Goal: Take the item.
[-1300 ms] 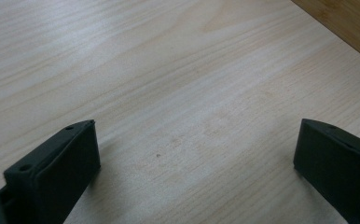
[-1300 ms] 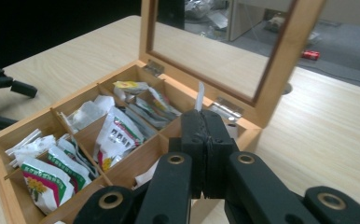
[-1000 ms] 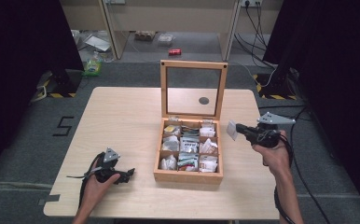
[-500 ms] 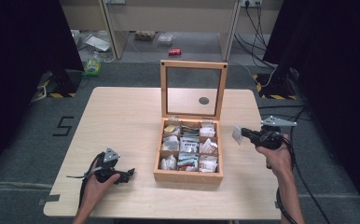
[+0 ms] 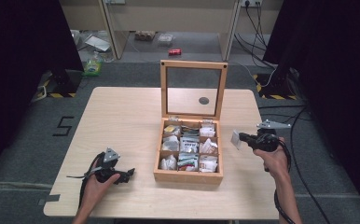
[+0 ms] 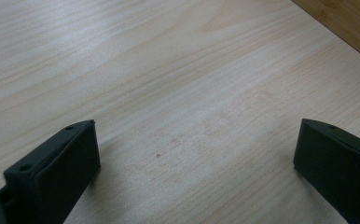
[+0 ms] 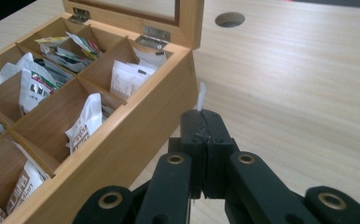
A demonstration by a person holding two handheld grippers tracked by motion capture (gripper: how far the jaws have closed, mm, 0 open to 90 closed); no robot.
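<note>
A wooden tea box stands mid-table with its glass lid upright; its compartments hold several tea packets. My right gripper hovers just right of the box, shut on a small white packet. In the right gripper view the packet shows edge-on, pinched between the closed jaws of my right gripper, beside the box wall. My left gripper rests on the table left of the box, jaws wide apart. The left gripper has only bare tabletop between its jaws.
A round cable hole lies in the tabletop behind the lid. The light wood table has free room left of the box and along its front. A box corner shows in the left gripper view. Cables and clutter lie on the floor beyond.
My right gripper has sunk a little toward the table beside the box, still carrying the white packet. The left gripper has stayed in place.
</note>
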